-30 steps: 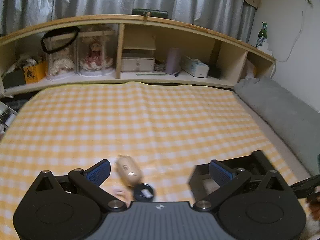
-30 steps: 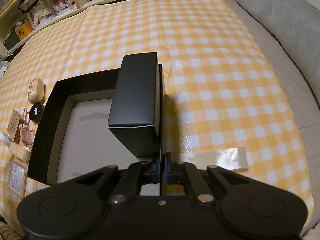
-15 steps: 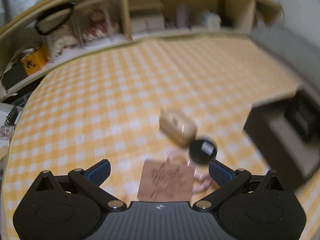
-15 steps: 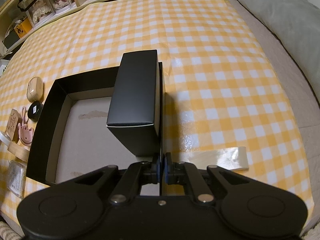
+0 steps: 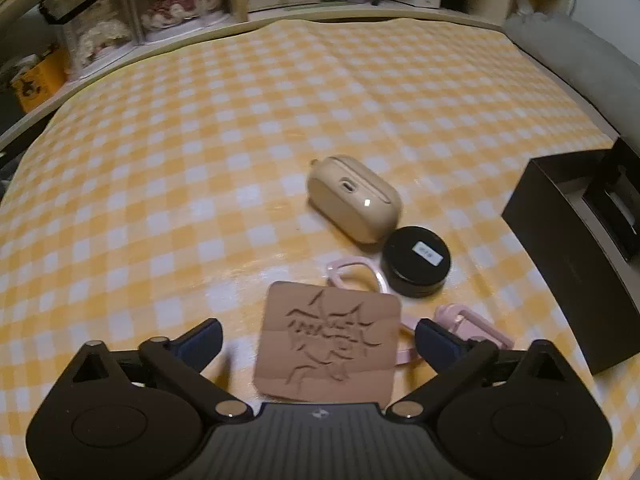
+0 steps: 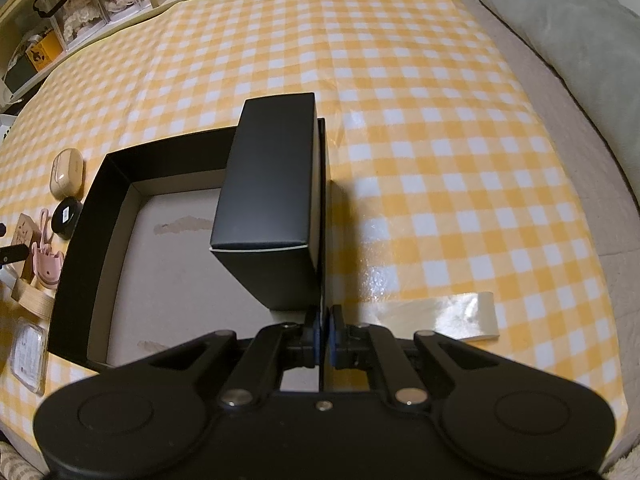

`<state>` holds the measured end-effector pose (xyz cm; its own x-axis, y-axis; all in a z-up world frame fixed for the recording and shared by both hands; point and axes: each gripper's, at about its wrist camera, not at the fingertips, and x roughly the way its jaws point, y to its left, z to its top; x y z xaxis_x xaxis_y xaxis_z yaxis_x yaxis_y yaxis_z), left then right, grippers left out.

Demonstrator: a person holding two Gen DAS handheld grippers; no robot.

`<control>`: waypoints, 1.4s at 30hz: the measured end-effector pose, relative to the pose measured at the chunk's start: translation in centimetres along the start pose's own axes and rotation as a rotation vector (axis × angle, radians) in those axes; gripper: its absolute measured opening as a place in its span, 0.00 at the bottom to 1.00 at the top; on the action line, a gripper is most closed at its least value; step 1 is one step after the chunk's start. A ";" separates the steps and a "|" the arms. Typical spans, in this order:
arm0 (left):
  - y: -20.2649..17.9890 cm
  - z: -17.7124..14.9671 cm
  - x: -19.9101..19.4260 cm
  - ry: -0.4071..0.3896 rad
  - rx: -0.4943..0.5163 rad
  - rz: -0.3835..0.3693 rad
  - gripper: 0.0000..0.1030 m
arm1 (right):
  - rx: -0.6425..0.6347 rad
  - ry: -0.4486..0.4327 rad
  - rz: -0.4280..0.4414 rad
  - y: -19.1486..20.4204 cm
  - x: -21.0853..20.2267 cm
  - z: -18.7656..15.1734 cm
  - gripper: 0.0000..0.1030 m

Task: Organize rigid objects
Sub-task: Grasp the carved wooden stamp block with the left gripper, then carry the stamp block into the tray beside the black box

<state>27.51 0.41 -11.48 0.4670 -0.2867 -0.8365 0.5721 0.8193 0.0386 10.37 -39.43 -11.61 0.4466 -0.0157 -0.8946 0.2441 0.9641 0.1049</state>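
left wrist view: the left gripper [image 5: 318,338] had swung down and forward within the last second, from a level look across the checked cloth [image 5: 240,140] to a steep look onto the small items. its jaws stood wide apart and held nothing. the carved brown tile [image 5: 330,342] now lay flat between the blue fingertips [image 5: 200,340], though whether they touched it i could not tell. just beyond the tile lay the pink clips [image 5: 468,324], partly under its edge, then the black round tin [image 5: 416,260] touching the beige earbud case [image 5: 354,198]. the black tray [image 5: 568,240] sat well to the right. i judged that the tile had become the pick target, with closing the jaws the step still to do.

right wrist view: this view had barely changed over the same second. the right gripper [image 6: 324,338] was closed tight on the thin right wall of the black tray [image 6: 96,208], pinning it in place. a small black box [image 6: 268,200] stood inside against that wall, leaving most of the grey floor bare. the earbud case [image 6: 68,170], tin [image 6: 66,212] and clips [image 6: 46,258] lay outside the tray's left wall. a strip of clear tape [image 6: 440,316] lay on the cloth to the right. so the tray seemed held ready for the loose items.
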 end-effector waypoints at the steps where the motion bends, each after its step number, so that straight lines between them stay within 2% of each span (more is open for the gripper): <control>1: -0.2 0.1 0.2 0.006 0.010 -0.006 0.88 | -0.001 0.001 0.000 0.0 0.1 0.0 0.05; 4: -0.7 0.2 0.9 0.040 0.027 -0.003 0.78 | -0.002 0.005 -0.001 0.0 0.2 0.1 0.05; 6: -0.5 0.3 0.9 0.047 0.002 -0.004 0.75 | -0.002 0.005 0.000 0.0 0.2 0.1 0.05; 9: -0.2 0.2 0.7 0.059 -0.021 -0.005 0.75 | -0.002 0.005 0.000 -0.1 0.2 0.1 0.05; 12: -0.2 0.0 0.2 0.052 -0.020 0.030 0.75 | -0.002 0.008 0.000 0.0 0.2 0.1 0.05; 20: 1.6 0.9 -4.3 -0.113 -0.192 0.018 0.75 | -0.008 0.011 -0.003 0.1 0.4 0.1 0.05; 25: 0.7 1.8 -6.4 -0.167 -0.293 -0.019 0.75 | -0.009 0.011 -0.005 0.1 0.4 0.1 0.05; 31: -3.5 3.6 -7.3 -0.154 -0.381 -0.123 0.75 | -0.007 0.006 -0.005 0.1 0.3 0.1 0.05; 37: -10.2 4.8 -6.4 -0.100 -0.431 -0.264 0.75 | -0.006 -0.007 -0.003 0.0 0.0 0.2 0.05; 42: -15.8 6.1 -3.8 -0.036 -0.436 -0.308 0.75 | -0.011 -0.013 -0.005 0.1 -0.5 -0.1 0.05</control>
<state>20.81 -14.46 -5.52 0.3486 -0.5570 -0.7538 0.3562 0.8227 -0.4431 10.08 -39.29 -11.24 0.4567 -0.0240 -0.8893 0.2371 0.9668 0.0957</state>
